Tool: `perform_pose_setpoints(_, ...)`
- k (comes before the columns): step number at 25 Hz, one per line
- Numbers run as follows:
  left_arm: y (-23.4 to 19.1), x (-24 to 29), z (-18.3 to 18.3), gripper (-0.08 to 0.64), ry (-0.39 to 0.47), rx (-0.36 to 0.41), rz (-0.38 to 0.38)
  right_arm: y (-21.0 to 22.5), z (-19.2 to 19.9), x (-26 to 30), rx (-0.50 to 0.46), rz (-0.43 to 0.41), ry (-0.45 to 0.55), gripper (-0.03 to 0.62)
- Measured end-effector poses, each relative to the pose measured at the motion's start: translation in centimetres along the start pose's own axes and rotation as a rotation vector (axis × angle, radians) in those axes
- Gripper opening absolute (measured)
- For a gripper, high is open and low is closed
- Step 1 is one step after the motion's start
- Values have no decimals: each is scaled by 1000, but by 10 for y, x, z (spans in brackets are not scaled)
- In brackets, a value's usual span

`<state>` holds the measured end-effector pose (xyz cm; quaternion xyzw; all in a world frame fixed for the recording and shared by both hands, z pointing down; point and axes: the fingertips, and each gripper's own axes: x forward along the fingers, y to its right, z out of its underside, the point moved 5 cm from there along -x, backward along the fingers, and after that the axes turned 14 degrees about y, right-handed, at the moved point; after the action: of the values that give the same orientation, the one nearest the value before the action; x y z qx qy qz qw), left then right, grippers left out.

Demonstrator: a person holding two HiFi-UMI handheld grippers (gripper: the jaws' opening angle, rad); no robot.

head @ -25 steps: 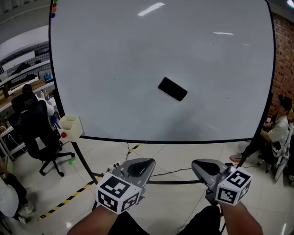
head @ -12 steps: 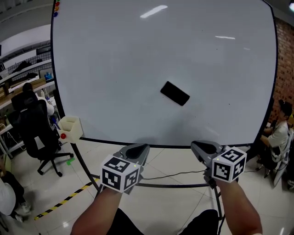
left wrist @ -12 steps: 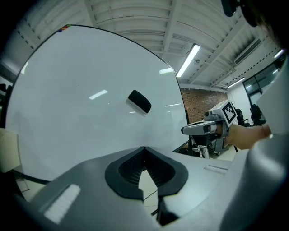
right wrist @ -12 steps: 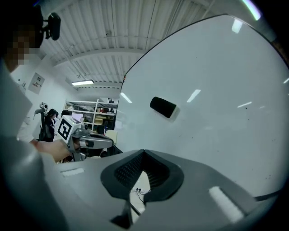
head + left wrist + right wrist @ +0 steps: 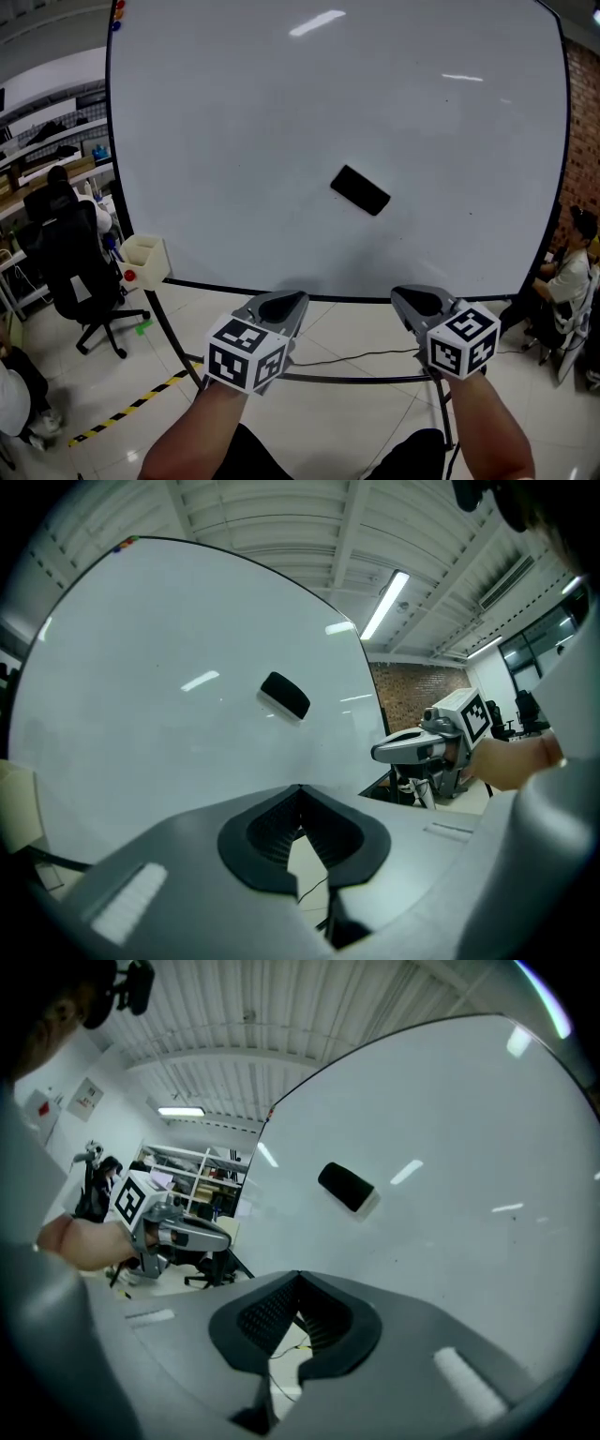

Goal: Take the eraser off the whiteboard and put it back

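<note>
A black eraser [image 5: 360,190] sticks tilted on the whiteboard [image 5: 234,141], a little right of its middle. It also shows in the left gripper view as the eraser [image 5: 285,695] and in the right gripper view as the eraser [image 5: 346,1186]. My left gripper [image 5: 292,300] and right gripper [image 5: 403,298] are held side by side below the board's lower edge, pointing at it. Both are well short of the eraser. Each has its jaws shut with nothing between them. Each gripper view shows the other one: the right gripper [image 5: 382,753] and the left gripper [image 5: 225,1238].
A cream holder box [image 5: 142,258] hangs at the board's lower left corner. A black office chair [image 5: 70,272] stands to the left, and a seated person [image 5: 567,262] is at the right. Yellow-black floor tape [image 5: 141,408] and the board's stand bar [image 5: 356,379] lie below.
Both grippers have moved forward and slightly up toward the board's lower edge, then held still. The right gripper has rolled a little. The eraser has not moved on the board.
</note>
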<state>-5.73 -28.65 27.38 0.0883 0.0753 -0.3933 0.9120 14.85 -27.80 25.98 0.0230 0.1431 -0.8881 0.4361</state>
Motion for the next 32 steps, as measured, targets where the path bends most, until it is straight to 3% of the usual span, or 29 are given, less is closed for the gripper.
perform_pose_setpoints(8, 0, -2, -2, 17, -6, 24, 4, 9, -43, 32, -418, 67, 4, 62)
perform_pose_setpoints(18, 1, -5, 2, 17, -13, 21, -2, 8, -63, 72, -794, 124, 26, 173)
perform_pose_setpoints(21, 1, -5, 4, 17, -13, 20, -3, 15, -70, 83, -833, 143, 40, 173)
perform_pose_setpoints(24, 2, -4, 4, 17, -12, 16, -3, 24, -77, 92, -800, 170, 68, 177)
perform_pose_setpoints(28, 3, -2, 6, 17, -14, 10, 0, 28, -87, 105, -752, 189, 127, 244)
perform_pose_setpoints(32, 4, -2, 7, 17, -14, 7, -1, 34, -83, 131, -852, 192, 45, 310)
